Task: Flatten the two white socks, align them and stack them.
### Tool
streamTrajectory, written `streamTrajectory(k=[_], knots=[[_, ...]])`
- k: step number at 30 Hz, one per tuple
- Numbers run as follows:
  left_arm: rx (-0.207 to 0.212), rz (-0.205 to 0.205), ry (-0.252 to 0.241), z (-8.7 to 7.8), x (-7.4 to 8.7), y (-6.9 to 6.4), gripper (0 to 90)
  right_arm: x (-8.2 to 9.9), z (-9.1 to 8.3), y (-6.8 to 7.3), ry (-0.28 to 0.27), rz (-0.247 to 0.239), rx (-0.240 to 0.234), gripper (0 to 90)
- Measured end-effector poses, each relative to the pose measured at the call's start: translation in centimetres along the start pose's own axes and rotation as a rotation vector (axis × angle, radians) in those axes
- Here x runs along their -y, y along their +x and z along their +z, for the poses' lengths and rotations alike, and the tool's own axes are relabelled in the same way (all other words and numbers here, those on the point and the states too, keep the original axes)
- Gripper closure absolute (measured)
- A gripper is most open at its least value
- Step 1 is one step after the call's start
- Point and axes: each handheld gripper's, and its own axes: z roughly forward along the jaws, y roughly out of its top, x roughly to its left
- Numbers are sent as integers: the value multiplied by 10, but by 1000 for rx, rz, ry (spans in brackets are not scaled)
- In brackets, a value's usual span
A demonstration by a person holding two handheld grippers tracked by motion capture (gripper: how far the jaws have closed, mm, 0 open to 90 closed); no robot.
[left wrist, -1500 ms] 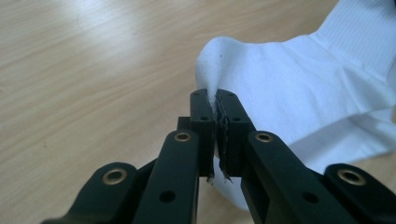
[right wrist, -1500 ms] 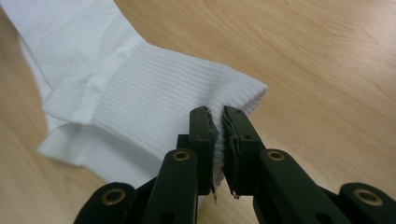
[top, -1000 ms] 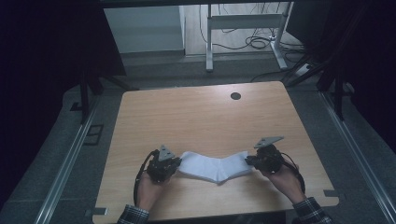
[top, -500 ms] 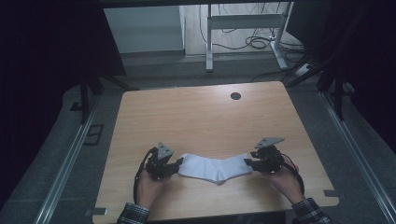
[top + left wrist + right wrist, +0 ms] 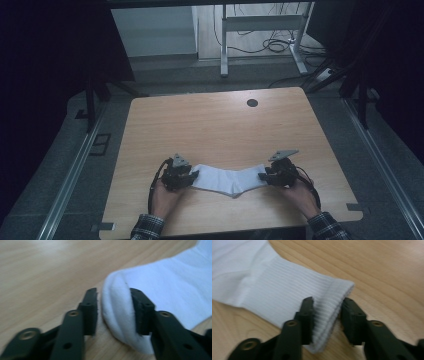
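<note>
A white sock (image 5: 227, 180) lies flat across the near part of the wooden table (image 5: 210, 125). My left gripper (image 5: 192, 176) stands at its left end. In the left gripper view the rounded toe (image 5: 117, 315) sits between the jaws of the left gripper (image 5: 113, 305), with a thin gap at the left pad. My right gripper (image 5: 264, 176) is at the other end. The ribbed cuff (image 5: 287, 292) lies between the jaws of the right gripper (image 5: 328, 312), loosely straddled. Both pairs of jaws have just been closing around the sock, and neither pinches it.
A dark round cable hole (image 5: 252, 103) sits near the table's far edge. Beyond the table stand a white desk frame (image 5: 225, 45) and cables on the floor (image 5: 275, 45). Metal rails (image 5: 75, 170) run along both sides. Dark screens close in left and right.
The sock was stretched between shut grippers a second ago. Both sets of jaws have let go and the sock now rests slack on the table. The left hand sank slightly.
</note>
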Motion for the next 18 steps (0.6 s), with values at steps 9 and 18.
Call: streamTrajectory(k=[9,18], knots=[[38,-18,-3,1,-1,-3,812,-1,0,3,-4,-19,-4,768],[32,-1,-18,-5,-5,-6,816,-3,-5,6,-18,-53,30,782]])
